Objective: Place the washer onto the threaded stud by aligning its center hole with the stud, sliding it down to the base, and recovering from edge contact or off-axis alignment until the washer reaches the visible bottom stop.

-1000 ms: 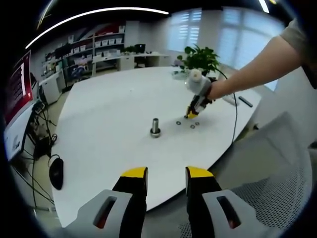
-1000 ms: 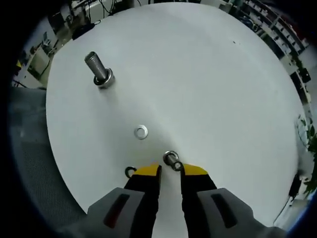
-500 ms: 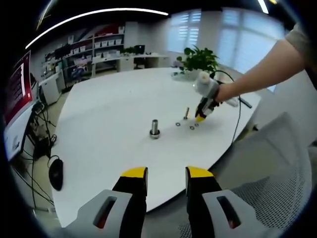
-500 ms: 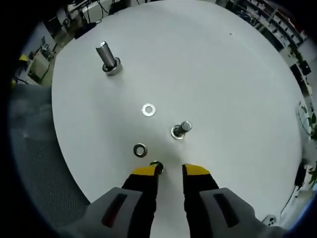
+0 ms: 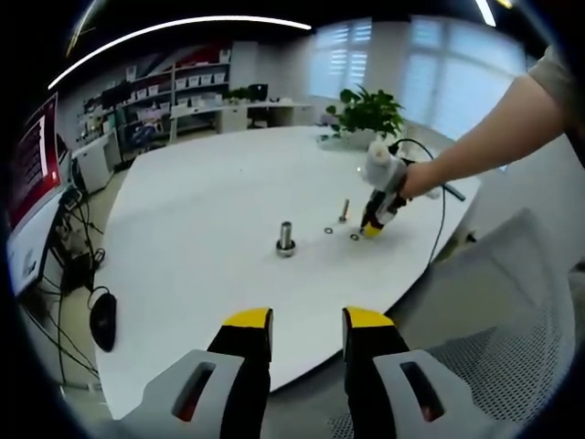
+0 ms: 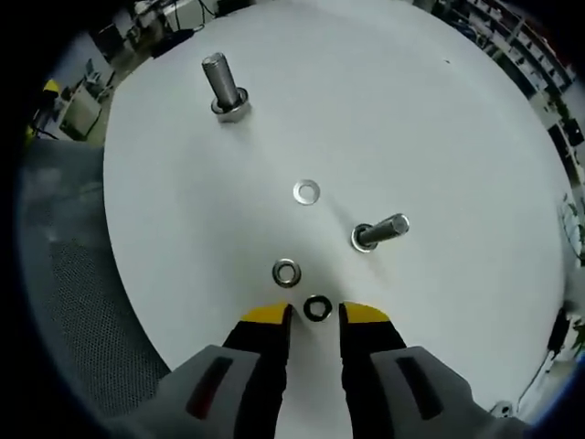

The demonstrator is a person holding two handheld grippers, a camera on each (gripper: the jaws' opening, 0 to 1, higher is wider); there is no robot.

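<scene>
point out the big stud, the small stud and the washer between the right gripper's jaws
big stud [image 6: 222, 84], right gripper view, on its threaded shaft
small stud [image 6: 382, 231], right gripper view, mid shaft
dark washer [image 6: 317, 308], right gripper view, on its ring

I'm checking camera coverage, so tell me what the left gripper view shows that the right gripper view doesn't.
Left gripper view: a plant, shelves, and the person's arm holding the right gripper over the table. Right gripper view: three washers up close, a dark washer lying between its open jaws. Both: the white table, the tall stud and a smaller bolt.
</scene>
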